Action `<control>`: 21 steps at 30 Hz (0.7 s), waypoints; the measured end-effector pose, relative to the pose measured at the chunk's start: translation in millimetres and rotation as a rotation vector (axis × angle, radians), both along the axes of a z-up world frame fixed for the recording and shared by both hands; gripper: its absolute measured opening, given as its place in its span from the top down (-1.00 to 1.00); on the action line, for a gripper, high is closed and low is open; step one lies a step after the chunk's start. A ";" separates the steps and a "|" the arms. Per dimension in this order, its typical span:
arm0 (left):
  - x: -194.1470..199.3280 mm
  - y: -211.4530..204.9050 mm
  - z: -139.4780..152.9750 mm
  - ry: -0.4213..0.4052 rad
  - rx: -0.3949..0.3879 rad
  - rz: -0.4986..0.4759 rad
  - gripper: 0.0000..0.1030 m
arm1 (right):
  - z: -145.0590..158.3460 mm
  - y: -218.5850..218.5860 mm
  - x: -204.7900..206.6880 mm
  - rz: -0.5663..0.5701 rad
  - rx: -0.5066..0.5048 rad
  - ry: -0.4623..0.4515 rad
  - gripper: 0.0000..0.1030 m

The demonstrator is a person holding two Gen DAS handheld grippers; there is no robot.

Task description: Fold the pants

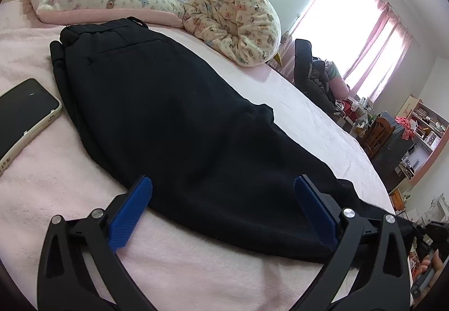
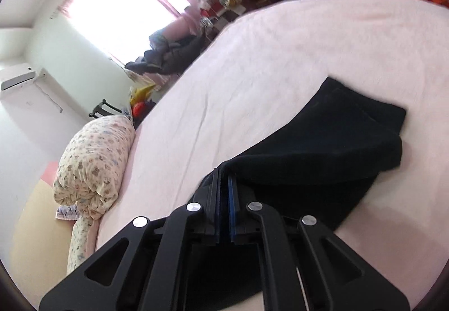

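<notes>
The right gripper (image 2: 223, 193) had its jaws pinching a raised fold of the black pants (image 1: 174, 125), the left gripper (image 1: 223, 198) hung spread over them, legs apparently already doubled lengthwise on the pink bed (image 1: 294, 106), leaving crosswise folds.

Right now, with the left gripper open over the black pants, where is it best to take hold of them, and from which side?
Probably the near long edge of the black pants, between the left gripper's open fingers. Come in low from the near side, along the pink blanket: the fabric lies flat and that edge is free. The right gripper is shut on the leg end.
</notes>
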State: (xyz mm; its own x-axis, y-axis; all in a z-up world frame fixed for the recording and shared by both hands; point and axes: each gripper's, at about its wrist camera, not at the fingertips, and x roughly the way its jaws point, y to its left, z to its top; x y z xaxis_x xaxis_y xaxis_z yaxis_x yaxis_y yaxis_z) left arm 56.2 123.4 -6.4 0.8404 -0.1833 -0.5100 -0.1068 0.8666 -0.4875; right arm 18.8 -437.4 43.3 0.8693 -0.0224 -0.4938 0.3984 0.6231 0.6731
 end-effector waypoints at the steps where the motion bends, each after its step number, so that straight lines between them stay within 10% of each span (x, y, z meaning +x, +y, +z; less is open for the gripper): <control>1: 0.9 -0.6 0.1 0.001 0.001 -0.004 -0.97 | -6.6 -4.6 -2.6 0.000 0.007 0.020 0.91; 5: 2.1 -1.0 -0.6 0.009 0.005 -0.002 -0.97 | -73.8 -19.9 -0.6 0.023 0.130 0.237 0.89; 10: 2.8 -0.8 -0.8 0.011 0.004 -0.003 -0.97 | -84.7 -39.5 -28.0 0.082 0.286 0.168 0.74; 13: 2.2 -0.8 -0.7 0.011 0.004 -0.003 -0.97 | -73.6 -66.4 -53.6 -0.004 0.328 0.078 0.69; 17: 2.2 -1.5 -0.6 0.012 0.005 -0.002 -0.97 | -74.3 -106.4 -73.8 -0.164 0.453 0.032 0.14; 21: 2.1 -1.5 -0.7 0.012 0.005 -0.002 -0.97 | -80.0 -120.5 -75.2 -0.220 0.520 0.047 0.15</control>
